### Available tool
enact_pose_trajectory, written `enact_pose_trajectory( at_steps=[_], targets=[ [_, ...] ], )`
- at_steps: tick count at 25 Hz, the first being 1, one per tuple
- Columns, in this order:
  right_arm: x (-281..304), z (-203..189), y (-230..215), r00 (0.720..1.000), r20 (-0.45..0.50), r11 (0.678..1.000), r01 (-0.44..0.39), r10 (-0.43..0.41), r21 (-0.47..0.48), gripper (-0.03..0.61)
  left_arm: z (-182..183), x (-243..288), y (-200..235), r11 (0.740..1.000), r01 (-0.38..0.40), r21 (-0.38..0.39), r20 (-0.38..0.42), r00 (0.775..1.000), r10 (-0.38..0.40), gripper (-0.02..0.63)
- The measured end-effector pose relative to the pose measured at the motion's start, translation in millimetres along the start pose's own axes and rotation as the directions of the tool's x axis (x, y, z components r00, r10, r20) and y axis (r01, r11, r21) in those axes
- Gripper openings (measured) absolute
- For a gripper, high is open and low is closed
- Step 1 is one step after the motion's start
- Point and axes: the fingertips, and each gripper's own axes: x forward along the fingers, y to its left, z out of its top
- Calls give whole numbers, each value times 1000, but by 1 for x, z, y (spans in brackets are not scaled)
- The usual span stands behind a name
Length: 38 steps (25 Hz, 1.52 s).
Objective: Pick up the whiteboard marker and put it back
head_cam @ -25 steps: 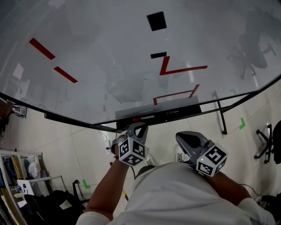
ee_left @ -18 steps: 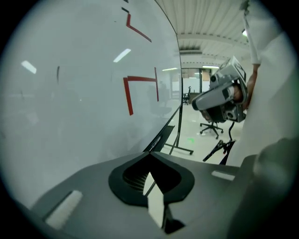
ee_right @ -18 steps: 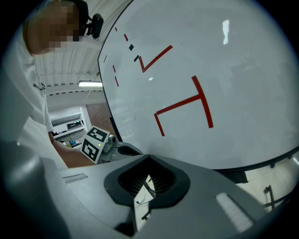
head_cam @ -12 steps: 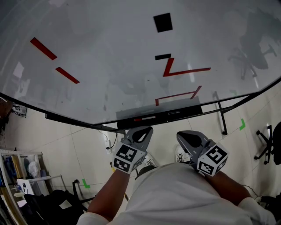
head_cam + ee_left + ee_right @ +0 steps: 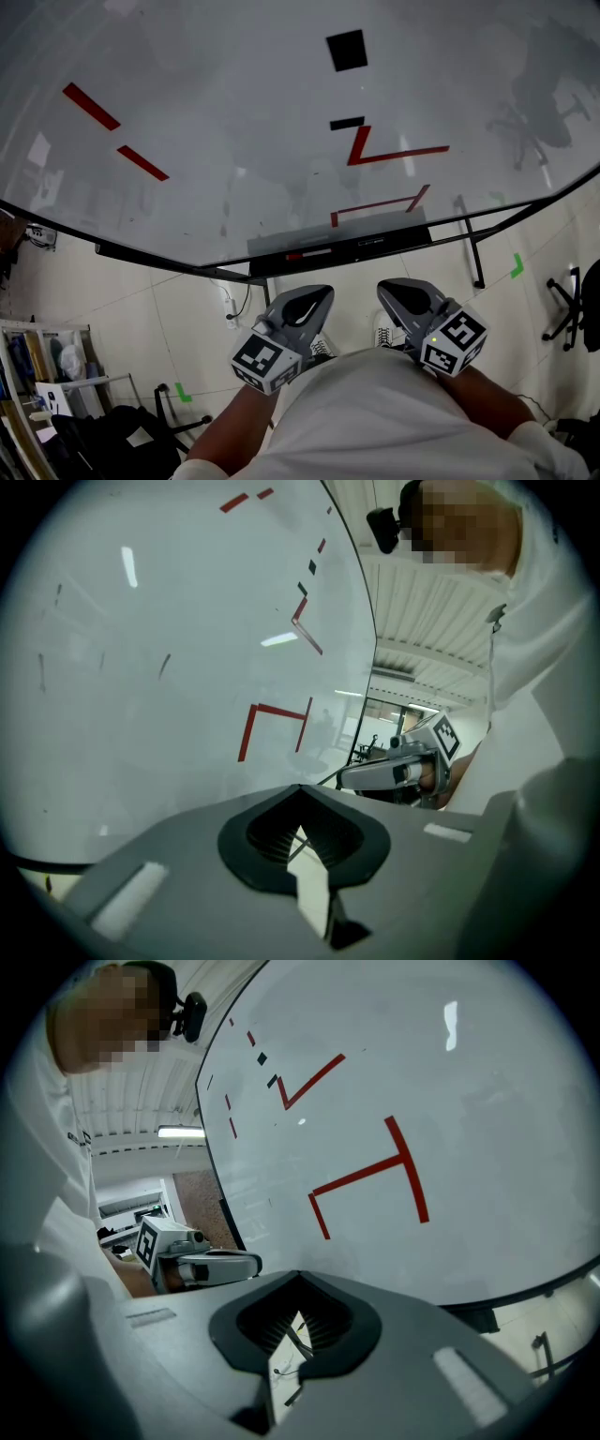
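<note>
The whiteboard marker (image 5: 307, 253), white with a red end, lies on the dark tray (image 5: 375, 246) along the whiteboard's lower edge. Below the tray, close to the person's body, my left gripper (image 5: 307, 302) is shut with nothing in it, a short way from the marker. My right gripper (image 5: 401, 293) hangs level with it to the right, shut and empty too. The left gripper view has its jaws (image 5: 300, 832) pressed together before the board, with the right gripper (image 5: 398, 771) beyond. In the right gripper view the jaws (image 5: 298, 1321) are together and the left gripper (image 5: 202, 1262) shows.
The whiteboard (image 5: 234, 141) carries red strokes and two black squares. Its stand's leg (image 5: 473, 253) reaches the tiled floor at the right. A cluttered shelf (image 5: 47, 375) stands lower left, an office chair (image 5: 574, 309) at the far right. Green tape marks (image 5: 517, 265) dot the floor.
My left gripper has drawn back and down from the tray toward the body, its marker cube turning lower. The right gripper has stayed put.
</note>
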Motion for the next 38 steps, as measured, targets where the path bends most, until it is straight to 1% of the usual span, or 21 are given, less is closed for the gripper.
enact_pose_trajectory(
  at_steps=[3, 9, 13, 15, 17, 20, 24, 27, 30, 34, 38],
  targets=[
    [0, 3, 1, 1000, 10, 1000, -3, 3, -10, 2, 2, -6, -9, 1000, 9, 10, 45, 999, -9, 15],
    [2, 0, 6, 1000, -7, 1000, -6, 6, -20, 2, -3, -9, -8, 1000, -17, -14, 41, 999, 18, 15],
    [5, 3, 13, 1000, -6, 1000, 5, -5, -28, 2, -5, -11, -3, 1000, -23, -14, 42, 999, 23, 15],
    [5, 3, 16, 1000, -9, 999, 26, -26, -33, 2, -7, -16, -2, 1000, -21, -14, 41, 999, 22, 15],
    [2, 3, 17, 998, -11, 997, 67, -68, -37, 2, -5, -23, -1, 1000, -15, -12, 42, 999, 16, 15],
    [-2, 3, 22, 993, 3, 993, 119, -119, -21, 2, -4, -35, 2, 1000, 0, 13, 37, 999, 0, 15],
    [0, -2, 48, 990, 33, 990, 140, -140, -4, 2, -17, -46, -1, 998, 46, 32, 0, 999, -46, 15],
    [-2, -9, 67, 991, 40, 992, 128, -127, -10, 2, -23, -53, -11, 997, 70, 32, -1, 998, -70, 15],
    [-6, -13, 72, 992, 38, 992, 120, -119, -25, 2, -28, -58, -18, 997, 63, 36, 9, 998, -64, 15],
    [-20, -11, 75, 995, 32, 994, 91, -89, -55, 2, -28, -66, -34, 1000, 21, 16, 27, 999, -22, 15],
    [-42, -12, 77, 999, 20, 996, 31, -29, -84, 2, -30, -63, -54, 999, -50, -9, 51, 997, 50, 15]
  ],
)
